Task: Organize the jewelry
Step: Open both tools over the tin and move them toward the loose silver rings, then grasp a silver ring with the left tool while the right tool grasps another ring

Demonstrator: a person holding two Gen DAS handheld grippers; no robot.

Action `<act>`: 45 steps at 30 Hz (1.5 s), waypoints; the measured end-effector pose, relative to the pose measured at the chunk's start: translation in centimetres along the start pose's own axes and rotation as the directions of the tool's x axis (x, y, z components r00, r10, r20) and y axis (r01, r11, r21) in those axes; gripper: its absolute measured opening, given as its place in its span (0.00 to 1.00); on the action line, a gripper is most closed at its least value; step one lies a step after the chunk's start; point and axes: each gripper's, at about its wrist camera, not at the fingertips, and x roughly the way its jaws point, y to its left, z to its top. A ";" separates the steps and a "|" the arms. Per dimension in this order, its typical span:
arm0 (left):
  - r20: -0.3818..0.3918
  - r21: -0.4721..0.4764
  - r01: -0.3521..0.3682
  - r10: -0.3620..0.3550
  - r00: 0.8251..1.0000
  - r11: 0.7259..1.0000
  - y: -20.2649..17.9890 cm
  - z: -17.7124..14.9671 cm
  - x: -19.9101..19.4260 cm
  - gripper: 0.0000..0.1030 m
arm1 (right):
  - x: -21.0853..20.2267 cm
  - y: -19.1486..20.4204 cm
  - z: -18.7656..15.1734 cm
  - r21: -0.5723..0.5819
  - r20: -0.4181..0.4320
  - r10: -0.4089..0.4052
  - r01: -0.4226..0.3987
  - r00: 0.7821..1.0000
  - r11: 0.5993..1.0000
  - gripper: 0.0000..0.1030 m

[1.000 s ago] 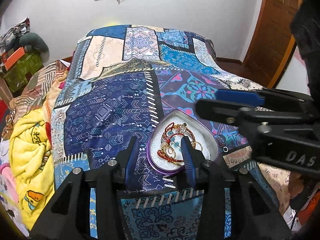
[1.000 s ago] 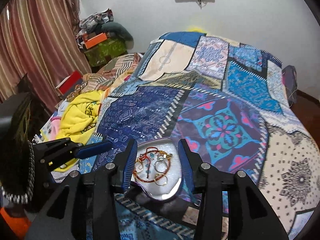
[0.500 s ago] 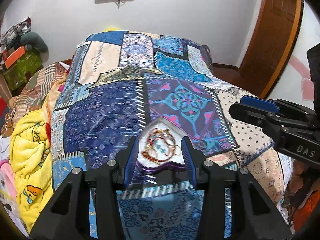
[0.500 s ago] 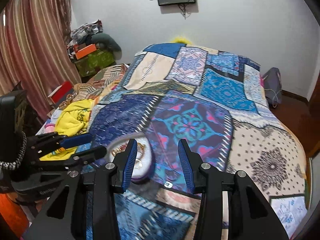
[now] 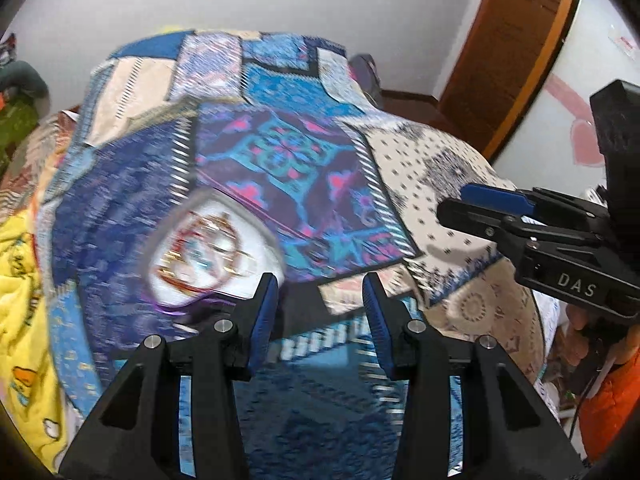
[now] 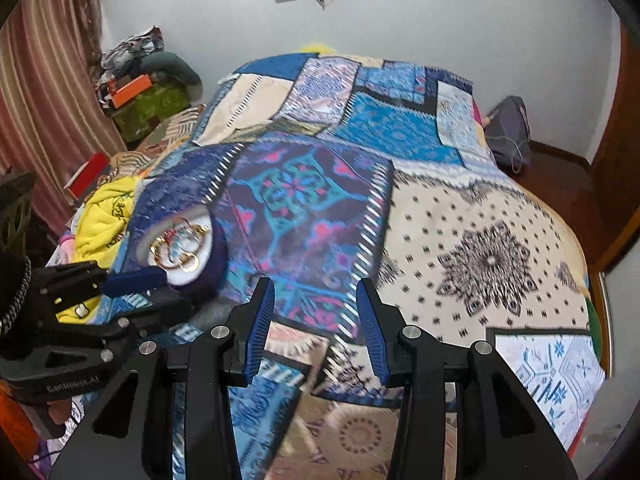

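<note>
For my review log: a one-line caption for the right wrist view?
Right gripper open over patchwork bedspread; jewelry tin sits left.

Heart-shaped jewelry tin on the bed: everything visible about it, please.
The heart-shaped tin with purple wall and pale silvery inside lies open and flat on the patchwork bedspread, with no lid on it. It holds a tangle of gold rings and red-and-gold bangles. The left wrist view blurs it. Neither claw touches it; the left claw hovers at its near edge, empty.
</note>
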 end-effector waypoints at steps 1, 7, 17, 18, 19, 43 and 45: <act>-0.009 0.005 0.010 -0.010 1.000 1.000 -0.3 -0.1 0.4 0.42 | 0.0 -0.2 -0.1 0.005 -0.003 0.000 0.000 1.000 1.000 0.38; -0.053 0.022 0.027 -0.026 0.998 0.999 -1.5 0.0 3.3 0.33 | 0.3 -1.7 -0.8 0.048 -0.020 0.006 -0.005 1.000 0.999 0.38; -0.069 0.034 -0.071 0.074 0.995 0.997 -1.8 0.0 6.5 0.25 | 1.3 -2.9 -1.2 0.077 -0.041 0.032 -0.029 0.999 0.997 0.38; -0.066 0.036 -0.076 0.079 0.995 0.996 -1.8 0.0 6.6 0.24 | 1.4 -2.9 -1.3 0.078 -0.044 0.035 -0.032 0.998 0.996 0.38; -0.062 0.037 -0.079 0.082 0.995 0.996 -1.8 0.1 6.7 0.24 | 1.7 -3.0 -1.2 0.079 -0.046 0.038 -0.034 0.998 0.996 0.38; 0.073 -0.001 -0.050 0.050 0.996 0.999 -0.1 1.7 1.5 0.06 | 4.7 0.0 -0.1 0.008 -0.094 0.098 -0.098 0.991 0.995 0.38; 0.092 -0.005 -0.052 0.052 0.994 0.999 0.3 2.0 0.7 0.06 | 5.3 0.7 -0.1 -0.012 -0.108 0.106 -0.108 0.989 0.994 0.38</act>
